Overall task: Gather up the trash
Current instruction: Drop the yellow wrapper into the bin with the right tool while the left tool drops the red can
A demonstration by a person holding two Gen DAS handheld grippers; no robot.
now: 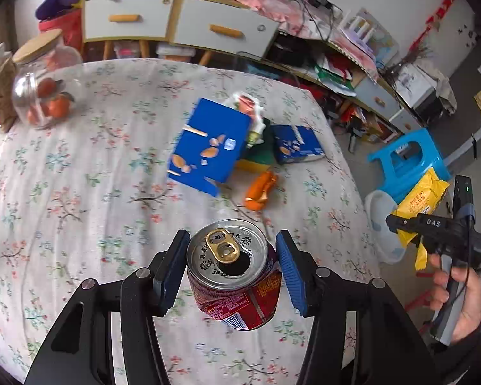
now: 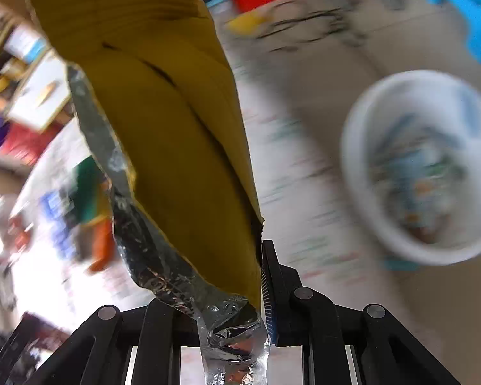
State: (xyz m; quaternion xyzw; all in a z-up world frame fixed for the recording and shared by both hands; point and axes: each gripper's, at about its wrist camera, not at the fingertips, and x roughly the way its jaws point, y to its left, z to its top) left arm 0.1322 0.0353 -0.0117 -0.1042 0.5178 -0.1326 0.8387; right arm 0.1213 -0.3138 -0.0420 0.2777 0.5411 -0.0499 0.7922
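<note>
We are clamping left gripper [image 1: 233, 268] on dented red metal can [image 1: 235, 274]; right gripper [image 2: 227, 288] pinching crinkly yellow foil-lined wrapper [image 2: 163, 134]; round white bin [image 2: 423, 166] lying beyond, blurred.

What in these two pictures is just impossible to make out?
- What lies in the white bin: right wrist view, motion blur.
- Whether the can still holds drink: left wrist view, its opening is dark.
- The print on the yellow wrapper: right wrist view shows only its back; small in the left wrist view.
- The right gripper: its left finger sits behind the wrapper.
</note>
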